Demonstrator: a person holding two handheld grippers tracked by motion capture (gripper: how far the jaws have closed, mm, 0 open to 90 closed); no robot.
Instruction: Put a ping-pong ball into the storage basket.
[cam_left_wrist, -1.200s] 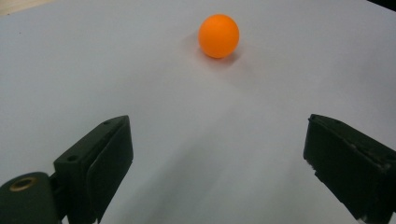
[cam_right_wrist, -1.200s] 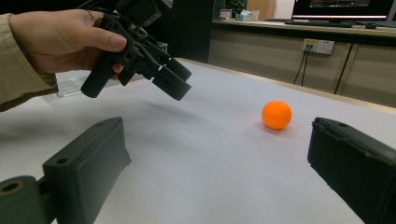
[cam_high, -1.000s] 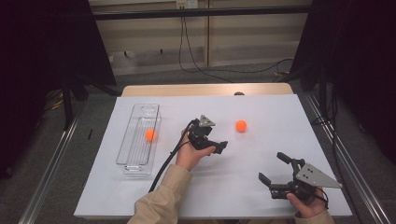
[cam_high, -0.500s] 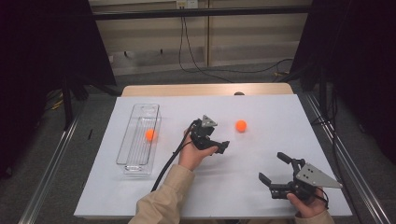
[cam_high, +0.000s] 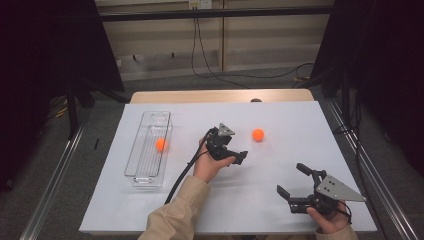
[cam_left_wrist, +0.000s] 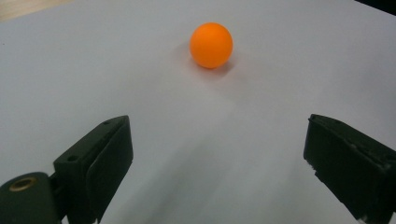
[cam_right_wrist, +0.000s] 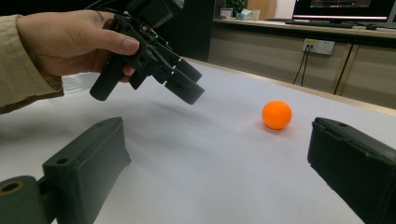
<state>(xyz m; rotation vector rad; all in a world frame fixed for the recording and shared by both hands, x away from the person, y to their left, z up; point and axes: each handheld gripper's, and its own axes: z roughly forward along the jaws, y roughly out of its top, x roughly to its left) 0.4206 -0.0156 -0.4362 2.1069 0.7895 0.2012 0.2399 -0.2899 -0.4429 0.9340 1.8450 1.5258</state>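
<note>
An orange ball (cam_high: 258, 134) rests on the white table sheet (cam_high: 280, 155), right of centre. My left gripper (cam_high: 241, 151), held by a hand in a tan sleeve, hovers just left of it with its jaws wide open and aimed at the ball (cam_left_wrist: 211, 45); nothing lies between the left gripper's (cam_left_wrist: 215, 158) jaws. At the near right edge, my right gripper (cam_high: 291, 179) stands open and holds nothing. Past the right gripper's (cam_right_wrist: 215, 177) own jaws I see the ball (cam_right_wrist: 276, 114) and the left gripper (cam_right_wrist: 194, 86) above the sheet. A second orange ball (cam_high: 160, 144) lies in a clear tray (cam_high: 136, 160).
The clear tray stands lengthwise on the left part of the sheet. A black cable (cam_high: 180, 175) trails from the left gripper toward the near edge. A wooden table edge (cam_high: 220, 96) borders the far side, with dark frame rails on both sides.
</note>
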